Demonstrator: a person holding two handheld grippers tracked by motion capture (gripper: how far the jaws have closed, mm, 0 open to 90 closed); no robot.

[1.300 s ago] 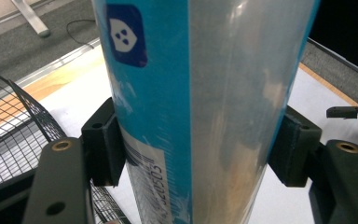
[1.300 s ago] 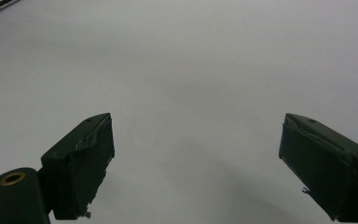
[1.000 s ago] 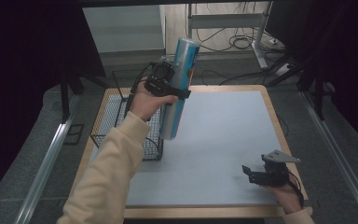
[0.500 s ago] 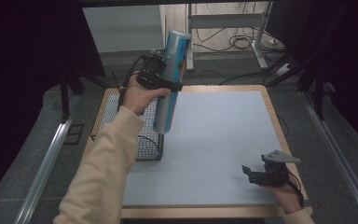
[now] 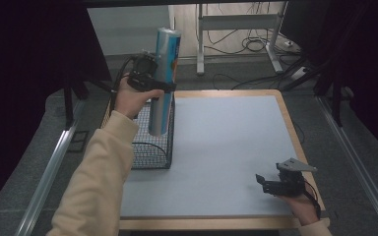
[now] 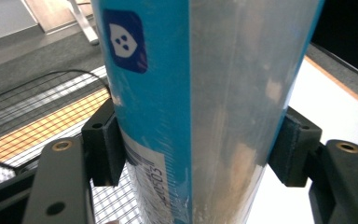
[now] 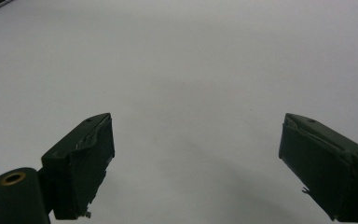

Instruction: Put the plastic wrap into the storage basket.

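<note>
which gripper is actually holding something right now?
The left gripper: its fingers clamp the tall blue tube above the wire basket. The right gripper is open, fingers apart.

Tube (image 5: pixel 165 73): glossy blue/silver film. Basket (image 5: pixel 150 147): black wire mesh. Table (image 5: pixel 226 147): matt grey top, wood rim.

A pale grey table top (image 5: pixel 226 152) with a light wooden rim fills the middle of the high view. At its left edge stands a black wire mesh basket (image 5: pixel 152 147). Dark grey carpet lies all around the table. In the upper middle of the frame, white metal desk legs (image 5: pixel 236 29) stand on a lighter floor, with black cables (image 5: pixel 256 46) looped between them. Black curtains (image 5: pixel 29 44) hang at the upper left and upper right. Two metal rails (image 5: pixel 49 172) run along the floor at the lower left and lower right.
</note>
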